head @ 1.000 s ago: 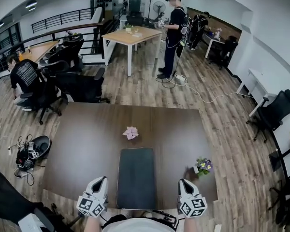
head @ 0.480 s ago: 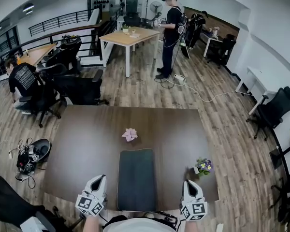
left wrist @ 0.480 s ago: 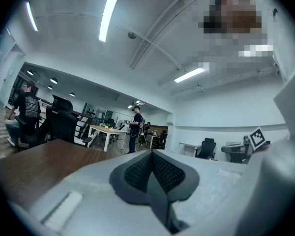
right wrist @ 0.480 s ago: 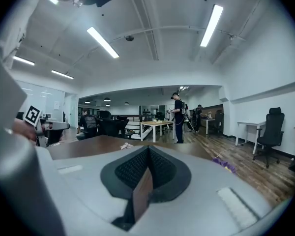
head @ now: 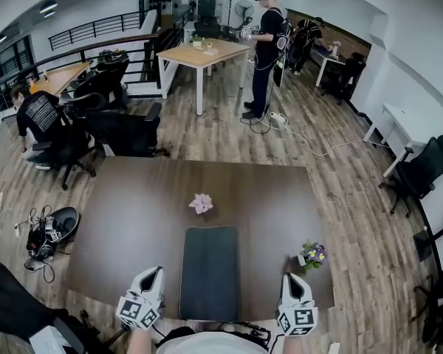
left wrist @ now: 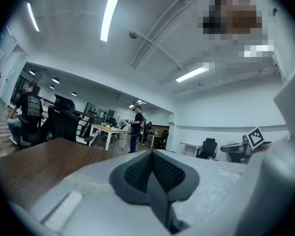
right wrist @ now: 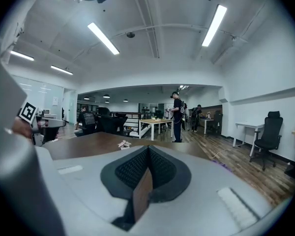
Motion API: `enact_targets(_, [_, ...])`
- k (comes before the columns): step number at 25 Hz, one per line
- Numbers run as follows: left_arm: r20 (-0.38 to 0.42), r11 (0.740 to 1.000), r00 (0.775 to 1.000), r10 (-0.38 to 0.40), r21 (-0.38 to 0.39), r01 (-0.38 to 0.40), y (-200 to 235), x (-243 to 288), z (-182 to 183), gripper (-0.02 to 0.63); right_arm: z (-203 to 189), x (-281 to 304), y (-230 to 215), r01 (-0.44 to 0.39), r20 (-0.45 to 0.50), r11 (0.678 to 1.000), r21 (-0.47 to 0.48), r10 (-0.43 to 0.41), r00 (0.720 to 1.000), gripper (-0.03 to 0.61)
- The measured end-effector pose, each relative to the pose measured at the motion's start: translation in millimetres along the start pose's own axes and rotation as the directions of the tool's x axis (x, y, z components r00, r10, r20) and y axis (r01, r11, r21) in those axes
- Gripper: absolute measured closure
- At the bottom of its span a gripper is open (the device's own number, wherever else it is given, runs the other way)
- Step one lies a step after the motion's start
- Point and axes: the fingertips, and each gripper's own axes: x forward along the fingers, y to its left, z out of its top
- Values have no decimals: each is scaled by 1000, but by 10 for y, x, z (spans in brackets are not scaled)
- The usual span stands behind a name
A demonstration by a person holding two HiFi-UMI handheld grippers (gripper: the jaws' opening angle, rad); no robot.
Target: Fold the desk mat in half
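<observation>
Your desk mat [head: 210, 271] lies flat and fully spread on the dark brown bench [head: 133, 212], not yet folded. It is a dark grey, almost black rectangle with rounded corners and a thin, slightly lighter border running round its edge. Its surface looks smooth and matte, with no crease or lifted corner showing. The long sides run away from you and the short near edge sits at the bench's near edge, just in front of your body.

Your left tongs [head: 151, 275] hang at the near edge of the bench just to the left of the mat, close beside its long left side but not touching it. Their own view shows the two ribbed black pads pressed together with nothing between them [left wrist: 151, 168].

Your right tongs [head: 292, 280] sit well to the right of the mat, clear of its right side, also at the near edge. Their pads are likewise closed on each other and empty [right wrist: 147, 168].

Beyond the mat's far short edge, apart from it, a pink crumpled item [head: 201, 203] rests on the bench. A small flower pot [head: 311, 254] with purple and yellow blooms stands to the right of the mat, near your right tongs.
</observation>
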Motion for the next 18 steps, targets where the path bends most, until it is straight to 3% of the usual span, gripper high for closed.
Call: enact_targets(18, [-1,1000,1000,21,-12,-21,-45,-140,-42,611,153,-38,-6,-28,25,999,19,27,999,580])
